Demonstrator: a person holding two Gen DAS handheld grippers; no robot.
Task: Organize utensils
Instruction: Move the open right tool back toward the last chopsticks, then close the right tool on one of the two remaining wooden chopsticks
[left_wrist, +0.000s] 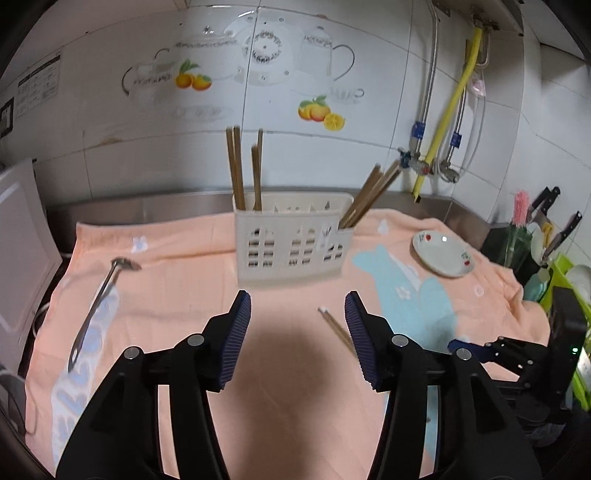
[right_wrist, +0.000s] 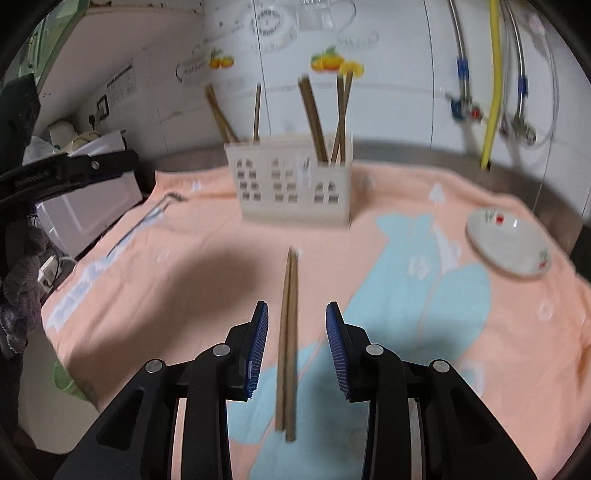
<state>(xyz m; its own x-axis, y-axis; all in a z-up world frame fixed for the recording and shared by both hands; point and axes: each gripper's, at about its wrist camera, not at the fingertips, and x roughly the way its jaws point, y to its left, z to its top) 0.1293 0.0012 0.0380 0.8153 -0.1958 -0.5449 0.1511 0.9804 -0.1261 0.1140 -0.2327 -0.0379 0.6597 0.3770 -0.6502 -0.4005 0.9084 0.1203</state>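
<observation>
Right wrist view: a pair of wooden chopsticks (right_wrist: 289, 343) is lying on the peach towel (right_wrist: 192, 280), pointing away toward the far side, and is sitting between the two fingers of the right gripper (right_wrist: 297, 345). The jaws are standing open, with a gap showing on each side of the pair, so nothing is being gripped. Farther back, at the centre of the towel, a cream utensil holder (right_wrist: 295, 184) is standing upright, with more chopsticks (right_wrist: 314, 118) leaning inside it. A white dish (right_wrist: 509, 245) is resting on the towel to the far right, and a metal ladle (right_wrist: 147, 218) is lying to the far left.

Left wrist view: the left gripper (left_wrist: 297, 328) is hovering over the towel (left_wrist: 177, 291) with its jaws spread wide and holding nothing. The tips of the loose chopsticks (left_wrist: 334, 325) are showing just beside its right finger. The holder (left_wrist: 291, 240) is standing straight ahead, the ladle (left_wrist: 98, 302) to the left, and the dish (left_wrist: 441, 253) to the right.
</observation>
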